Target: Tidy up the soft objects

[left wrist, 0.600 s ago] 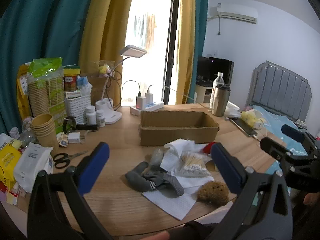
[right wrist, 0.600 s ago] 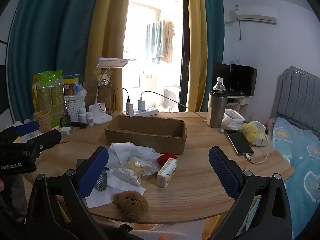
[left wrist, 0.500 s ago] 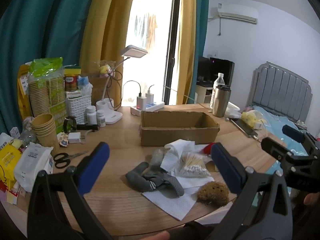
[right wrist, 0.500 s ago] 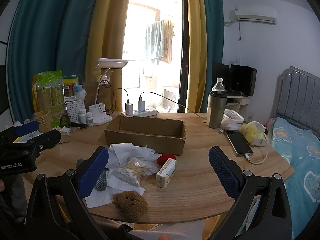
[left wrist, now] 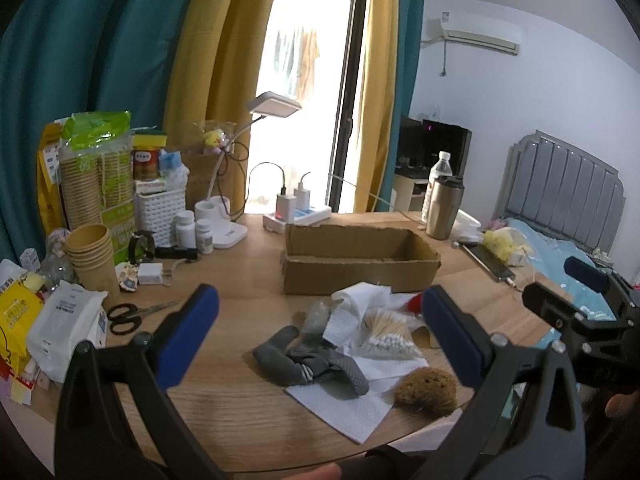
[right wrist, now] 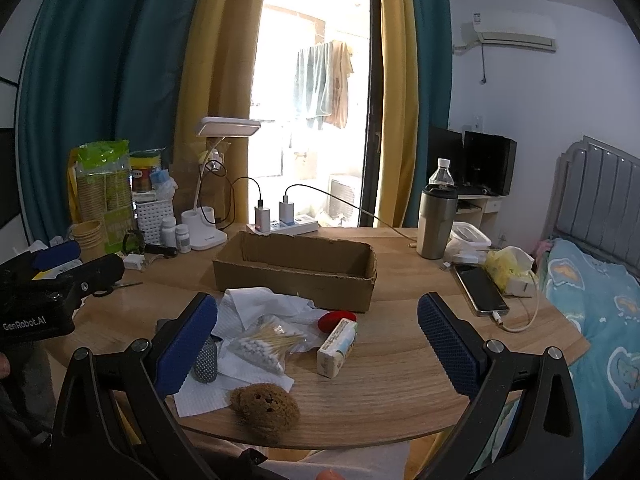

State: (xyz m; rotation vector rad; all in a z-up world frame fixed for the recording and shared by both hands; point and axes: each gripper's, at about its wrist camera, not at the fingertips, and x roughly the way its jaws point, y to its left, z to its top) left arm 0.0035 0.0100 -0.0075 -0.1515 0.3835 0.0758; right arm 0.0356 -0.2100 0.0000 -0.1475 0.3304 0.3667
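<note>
An open cardboard box [left wrist: 360, 260] [right wrist: 296, 270] stands mid-table. In front of it lies a pile: grey socks [left wrist: 308, 360], white tissue sheets [left wrist: 352, 312] [right wrist: 264, 304], a bag of cotton swabs [left wrist: 388, 336] [right wrist: 264, 344], a brown sponge [left wrist: 426, 390] [right wrist: 264, 406], a red item [right wrist: 337, 320] and a small tissue pack [right wrist: 337, 346]. My left gripper [left wrist: 320, 336] is open and empty, held above the pile. My right gripper [right wrist: 318, 344] is open and empty, near the front edge.
Paper cups [left wrist: 90, 252], a wipes pack [left wrist: 64, 328], scissors [left wrist: 128, 316], pill bottles [left wrist: 186, 230] and a desk lamp [left wrist: 224, 228] crowd the left. A power strip [left wrist: 296, 216] sits behind the box. A steel tumbler [right wrist: 434, 224] and phone [right wrist: 482, 290] are right, by a bed.
</note>
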